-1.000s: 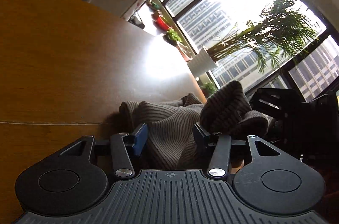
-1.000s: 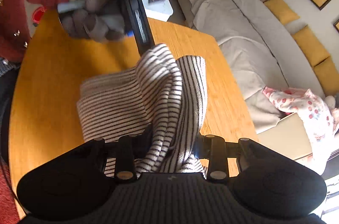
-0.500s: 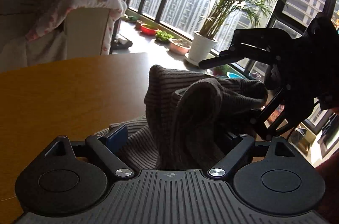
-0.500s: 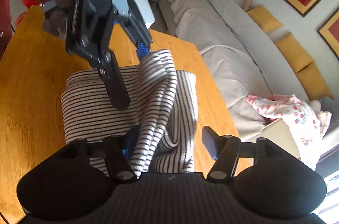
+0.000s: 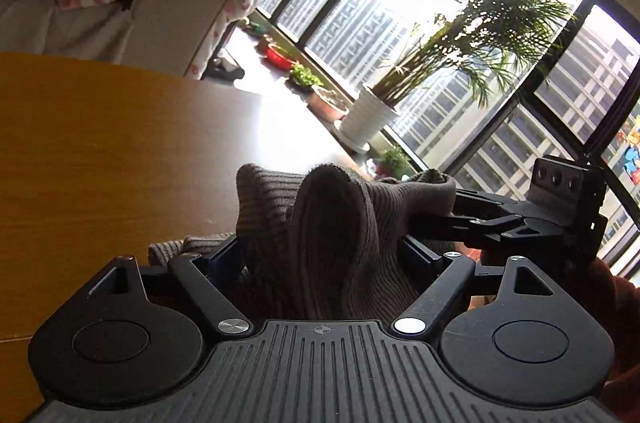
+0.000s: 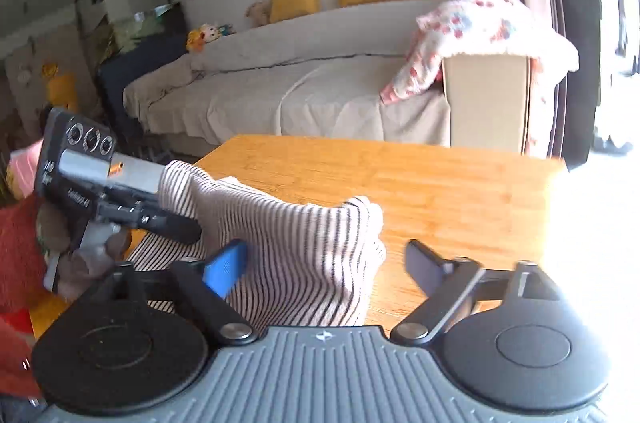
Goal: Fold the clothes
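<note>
Both my grippers meet over the striped knit garment [image 6: 304, 255], which is bunched up in a hump on the wooden table [image 6: 440, 191]. My left gripper [image 5: 324, 255] tilts down a bit with its jaws spread wide, a thick fold of fabric standing between them. My right gripper [image 6: 324, 263] is also angled downward; its jaws are closing, cloth lies against the blue left pad, and the right pad is still clear of it. A red sleeve [image 6: 20, 235] shows behind the left tool.

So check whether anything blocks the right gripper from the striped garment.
Nothing visible does: the striped garment already sits between the closing jaws of the right gripper, on the wooden table.
</note>
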`<action>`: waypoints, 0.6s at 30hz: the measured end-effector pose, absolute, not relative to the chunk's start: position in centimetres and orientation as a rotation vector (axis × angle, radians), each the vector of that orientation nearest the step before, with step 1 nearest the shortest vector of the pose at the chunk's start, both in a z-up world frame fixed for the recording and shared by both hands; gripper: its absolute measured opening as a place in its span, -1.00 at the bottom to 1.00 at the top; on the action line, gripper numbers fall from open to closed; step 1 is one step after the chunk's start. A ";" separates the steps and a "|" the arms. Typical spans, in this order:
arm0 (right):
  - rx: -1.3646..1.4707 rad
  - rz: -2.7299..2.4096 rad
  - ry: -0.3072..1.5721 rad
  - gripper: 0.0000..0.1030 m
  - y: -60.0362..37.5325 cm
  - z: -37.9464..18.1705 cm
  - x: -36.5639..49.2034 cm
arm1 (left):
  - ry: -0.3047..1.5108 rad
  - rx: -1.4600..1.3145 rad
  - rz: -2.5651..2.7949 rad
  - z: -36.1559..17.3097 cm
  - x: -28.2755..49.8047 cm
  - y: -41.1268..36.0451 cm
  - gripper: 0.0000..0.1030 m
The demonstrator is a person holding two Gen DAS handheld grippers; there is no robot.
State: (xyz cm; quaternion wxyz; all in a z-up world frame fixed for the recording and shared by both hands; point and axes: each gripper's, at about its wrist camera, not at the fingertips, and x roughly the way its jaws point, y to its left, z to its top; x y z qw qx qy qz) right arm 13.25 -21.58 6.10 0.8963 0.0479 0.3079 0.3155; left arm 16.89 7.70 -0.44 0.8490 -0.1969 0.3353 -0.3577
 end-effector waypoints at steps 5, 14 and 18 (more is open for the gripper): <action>0.075 0.782 0.523 -0.59 -20.2 8.0 12.7 | 0.684 -0.471 -0.736 -1.0 17.1 8.2 0.71; 0.098 0.914 0.454 -0.59 -20.8 9.2 13.0 | 0.573 -0.495 -0.737 0.9 14.5 9.0 0.06; 0.144 0.819 0.540 -0.49 -20.0 7.7 15.9 | 0.663 -0.482 -0.645 1.5 13.6 9.8 -0.33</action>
